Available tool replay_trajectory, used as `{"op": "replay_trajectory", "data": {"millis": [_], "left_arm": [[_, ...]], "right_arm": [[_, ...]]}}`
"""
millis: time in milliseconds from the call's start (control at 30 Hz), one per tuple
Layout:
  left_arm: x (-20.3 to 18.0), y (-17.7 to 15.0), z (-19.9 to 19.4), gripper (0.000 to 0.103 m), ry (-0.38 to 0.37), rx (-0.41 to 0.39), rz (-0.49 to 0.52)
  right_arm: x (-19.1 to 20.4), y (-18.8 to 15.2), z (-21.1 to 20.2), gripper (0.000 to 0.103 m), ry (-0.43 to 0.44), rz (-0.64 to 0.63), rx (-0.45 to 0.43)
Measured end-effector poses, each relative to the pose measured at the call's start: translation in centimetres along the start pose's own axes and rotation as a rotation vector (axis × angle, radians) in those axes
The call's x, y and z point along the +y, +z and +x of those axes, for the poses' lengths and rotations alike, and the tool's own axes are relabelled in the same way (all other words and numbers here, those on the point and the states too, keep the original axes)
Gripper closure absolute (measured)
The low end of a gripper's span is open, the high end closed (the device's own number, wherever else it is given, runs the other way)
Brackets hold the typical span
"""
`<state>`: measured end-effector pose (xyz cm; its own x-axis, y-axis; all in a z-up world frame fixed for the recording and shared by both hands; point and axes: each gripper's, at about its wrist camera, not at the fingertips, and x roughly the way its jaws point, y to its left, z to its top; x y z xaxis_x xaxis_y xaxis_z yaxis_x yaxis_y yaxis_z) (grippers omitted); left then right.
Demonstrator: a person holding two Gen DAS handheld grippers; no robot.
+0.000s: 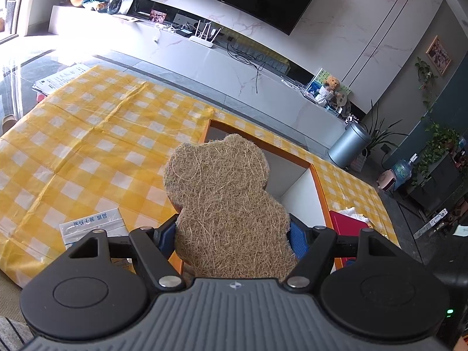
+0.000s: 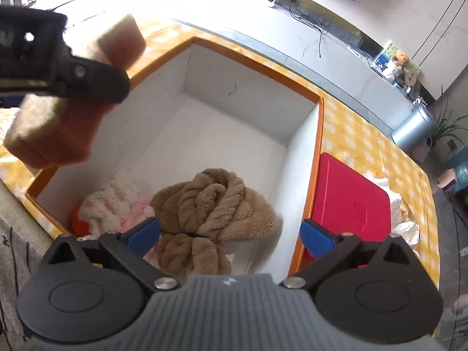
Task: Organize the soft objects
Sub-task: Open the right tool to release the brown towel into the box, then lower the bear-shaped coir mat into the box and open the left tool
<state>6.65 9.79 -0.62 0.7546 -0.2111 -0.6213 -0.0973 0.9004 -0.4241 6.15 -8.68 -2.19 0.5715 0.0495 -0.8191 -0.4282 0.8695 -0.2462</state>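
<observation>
My left gripper (image 1: 232,235) is clamped on the bear-shaped sponge (image 1: 225,204), fibrous side toward the camera, held up above the near edge of the box (image 1: 318,184). My right gripper (image 2: 231,234) has its jaws spread wide, nothing between them, hovering over the box interior. Below it, in the near end: a brown plush cloth (image 2: 210,219), with a cream-and-pink knitted piece (image 2: 114,204) touching its left side. Red lid (image 2: 351,196) just right of the box. Checked tablecloth (image 1: 87,134) underneath.
</observation>
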Motion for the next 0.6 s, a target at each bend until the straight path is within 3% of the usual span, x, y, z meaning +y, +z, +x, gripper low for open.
{"op": "replay_trajectory", "data": {"millis": [100,267,400,500,600], "left_arm": [[-0.2,0.0,0.0,0.018,0.002,-0.014,0.027],[-0.9,0.0,0.4,0.018,0.009,-0.044,0.093],[-2.1,-0.3,2.3,0.018,0.031,-0.015,0.185],[-2.9,-0.9,4.1,0.018,0.071,0.025,0.232],[-4.0,-1.7,5.3,0.018,0.145,0.039,0.299]], "right_arm": [[-1.1,0.0,-1.6,0.003,-0.005,0.051,-0.080],[-5.1,-1.6,-1.5,0.003,-0.061,0.230,-0.323],[-7.6,-3.1,-0.3,0.003,-0.092,0.406,-0.368],[-7.9,-3.7,0.3,0.003,-0.026,0.432,-0.368],[-7.8,-4.1,0.2,0.003,-0.012,0.443,-0.366]]}}
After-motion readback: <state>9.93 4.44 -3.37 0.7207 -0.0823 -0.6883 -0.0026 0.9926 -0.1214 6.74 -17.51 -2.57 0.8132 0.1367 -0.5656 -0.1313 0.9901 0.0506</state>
